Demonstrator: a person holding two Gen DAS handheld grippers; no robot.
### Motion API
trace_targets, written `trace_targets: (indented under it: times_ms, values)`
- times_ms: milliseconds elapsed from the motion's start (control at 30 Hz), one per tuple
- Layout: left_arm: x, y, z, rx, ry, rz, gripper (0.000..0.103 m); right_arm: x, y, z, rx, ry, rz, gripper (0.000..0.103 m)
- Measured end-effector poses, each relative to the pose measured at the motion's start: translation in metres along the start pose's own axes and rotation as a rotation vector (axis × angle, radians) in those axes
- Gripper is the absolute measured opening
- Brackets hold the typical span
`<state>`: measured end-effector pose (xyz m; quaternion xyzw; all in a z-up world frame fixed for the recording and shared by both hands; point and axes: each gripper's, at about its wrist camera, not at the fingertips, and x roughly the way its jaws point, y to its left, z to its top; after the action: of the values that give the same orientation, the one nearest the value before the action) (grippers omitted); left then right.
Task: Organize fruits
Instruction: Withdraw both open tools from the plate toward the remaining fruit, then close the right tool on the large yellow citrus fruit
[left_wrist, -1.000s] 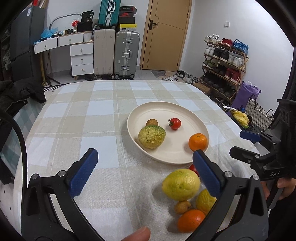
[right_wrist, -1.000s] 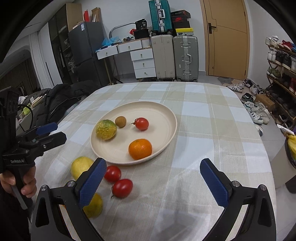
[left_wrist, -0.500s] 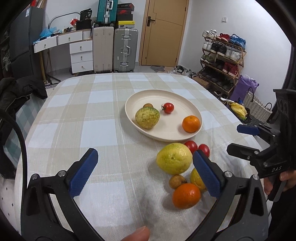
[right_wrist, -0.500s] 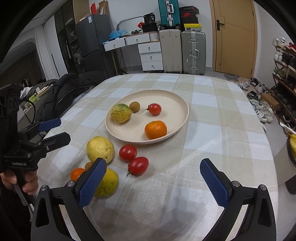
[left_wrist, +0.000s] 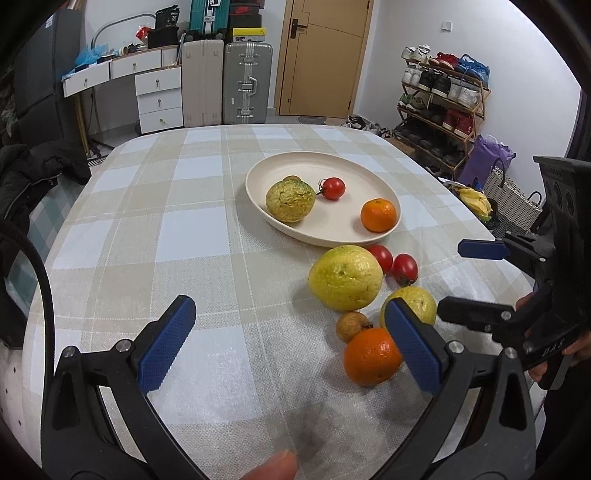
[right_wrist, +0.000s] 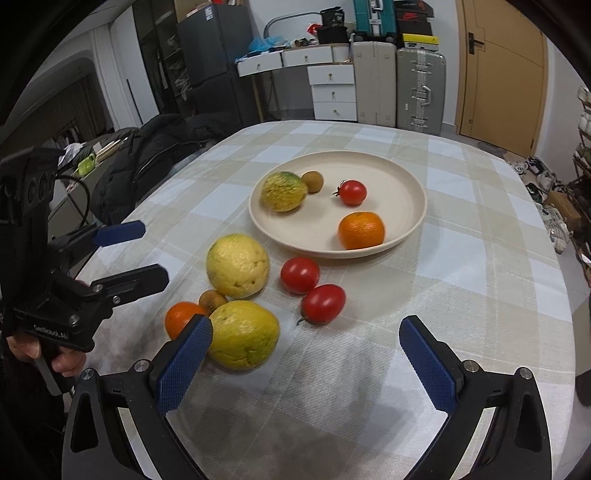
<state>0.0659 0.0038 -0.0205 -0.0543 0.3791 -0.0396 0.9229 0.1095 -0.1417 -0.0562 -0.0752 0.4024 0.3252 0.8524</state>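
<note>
A cream plate (left_wrist: 354, 166) (right_wrist: 402, 173) on the checked tablecloth holds a yellow-green fruit (left_wrist: 290, 199), a small brown fruit (right_wrist: 312, 181), a tomato (left_wrist: 333, 188) and an orange (left_wrist: 378, 215). In front of it on the cloth lie a big yellow fruit (left_wrist: 345, 282) (right_wrist: 237, 266), a second yellow fruit (right_wrist: 243, 334), two tomatoes (right_wrist: 300, 275) (right_wrist: 323, 303), an orange (left_wrist: 371, 356) and a small brown fruit (left_wrist: 351, 325). My left gripper (left_wrist: 291, 341) is open and empty, just left of this pile. My right gripper (right_wrist: 306, 360) is open and empty, just in front of the pile.
The table edge (left_wrist: 498, 254) runs close to the right of the loose fruit. A dark jacket (right_wrist: 159, 147) lies off the table's left side. Suitcases (left_wrist: 247, 81), drawers and a shoe rack (left_wrist: 443, 107) stand beyond the table.
Both grippers have drawn back toward me from the plate, so the loose fruit pile now lies farther ahead of the fingers. Both stay open. No fruit has moved.
</note>
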Motion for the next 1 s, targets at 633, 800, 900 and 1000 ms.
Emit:
trace_targets:
  times_ms: [633, 800, 900, 1000]
  values:
    - [0.009, -0.003, -0.002, 0.019, 0.045, 0.000, 0.102, 0.036, 0.010, -0.013, 0.012, 0.101, 0.053, 0.103]
    - [0.014, -0.004, -0.003, 0.026, 0.067, 0.002, 0.102, 0.037, 0.015, -0.012, 0.009, 0.087, 0.079, 0.100]
    - [0.018, -0.004, -0.005, 0.027, 0.082, 0.006, 0.102, 0.038, 0.019, -0.011, -0.002, 0.088, 0.093, 0.084]
    - [0.021, -0.004, -0.006, 0.026, 0.092, 0.004, 0.102, 0.038, 0.020, -0.011, -0.010, 0.081, 0.097, 0.080]
